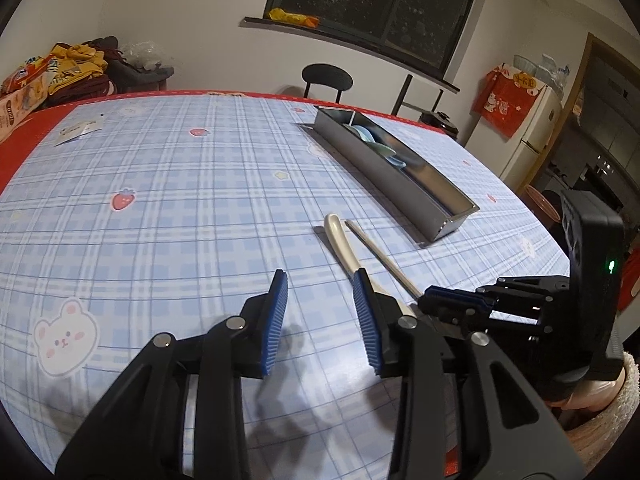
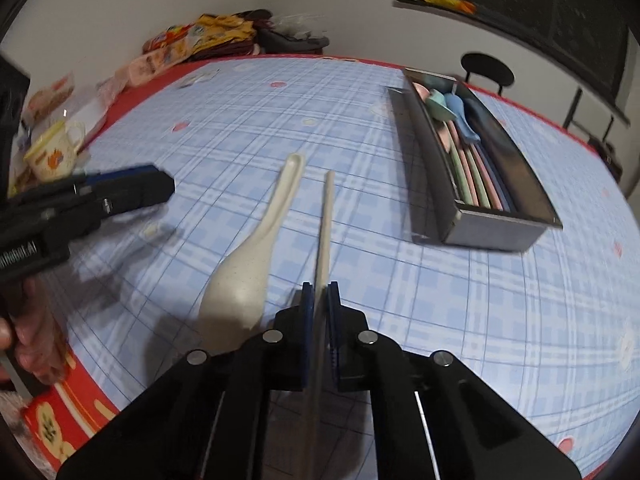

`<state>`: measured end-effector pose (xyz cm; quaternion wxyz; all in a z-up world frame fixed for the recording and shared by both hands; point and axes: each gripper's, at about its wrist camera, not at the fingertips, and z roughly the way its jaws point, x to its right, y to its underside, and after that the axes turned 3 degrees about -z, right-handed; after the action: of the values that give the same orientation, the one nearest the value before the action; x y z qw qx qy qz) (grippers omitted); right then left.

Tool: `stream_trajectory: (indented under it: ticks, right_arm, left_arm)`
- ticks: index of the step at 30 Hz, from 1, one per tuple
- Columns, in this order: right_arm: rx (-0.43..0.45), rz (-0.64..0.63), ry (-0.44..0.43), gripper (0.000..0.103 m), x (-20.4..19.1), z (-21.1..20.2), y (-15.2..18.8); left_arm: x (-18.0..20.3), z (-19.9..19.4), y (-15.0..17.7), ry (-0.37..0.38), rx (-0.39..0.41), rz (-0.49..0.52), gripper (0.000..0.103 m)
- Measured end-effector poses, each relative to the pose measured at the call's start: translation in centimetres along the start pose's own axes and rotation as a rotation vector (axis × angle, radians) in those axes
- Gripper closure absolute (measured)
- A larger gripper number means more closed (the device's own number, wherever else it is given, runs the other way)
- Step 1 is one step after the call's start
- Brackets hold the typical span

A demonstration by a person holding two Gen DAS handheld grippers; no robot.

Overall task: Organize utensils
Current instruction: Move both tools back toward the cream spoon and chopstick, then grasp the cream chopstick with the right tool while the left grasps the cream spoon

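The surface [image 2: 240,128], under a blue plaid cloth with strawberry and bear prints, fills both views. On it, at about two o'clock from the right wrist camera, lies a long metal tray [image 2: 500,232] holding pastel spoons [image 2: 456,106] and pastel chopsticks [image 2: 474,178] laid lengthwise. A black chair [image 1: 327,77] stands past the far edge at twelve o'clock in the left wrist view. The left tool [image 1: 320,280] hangs just above the cloth with its blue pads apart and nothing pressed between them; its right-hand finger overlaps the bowl end of the white spoon [image 2: 248,272], and I cannot tell whether they touch. That spoon lies on the cloth, its handle pointing to twelve o'clock. Just beside it, at its three o'clock, lies a pale chopstick [image 2: 326,216], nearly parallel. The right tool [image 2: 320,292] is clamped on the near end of this chopstick, pads pressed to both sides.
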<state>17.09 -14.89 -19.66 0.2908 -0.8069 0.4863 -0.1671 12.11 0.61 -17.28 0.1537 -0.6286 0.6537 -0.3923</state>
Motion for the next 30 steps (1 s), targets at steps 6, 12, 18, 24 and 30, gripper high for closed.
stream_trajectory:
  ticks: [6, 12, 18, 24, 30]
  right_arm:
    - [0.011, 0.064, -0.015, 0.096, 1.2, -0.2, 0.3]
    - [0.017, 0.114, -0.071, 0.096, 2.2, -0.1, 0.3]
    - [0.017, 0.112, -0.069, 0.096, 2.1, 0.0, 0.3]
    - [0.018, 0.122, -0.078, 0.096, 2.2, 0.0, 0.3]
    - [0.019, 0.122, -0.076, 0.096, 2.2, -0.1, 0.5]
  left_arm:
    - [1.1, 1.6, -0.2, 0.022, -0.058, 0.015, 0.063]
    - [2.2, 2.9, 0.4, 0.059, -0.121, 0.010, 0.063]
    - [2.8, 4.0, 0.7, 0.057, -0.154, -0.006, 0.063]
    - [3.2, 4.8, 0.4, 0.067, -0.175, -0.040, 0.062]
    - [3.3, 6.6, -0.7, 0.028, -0.190, -0.033, 0.069]
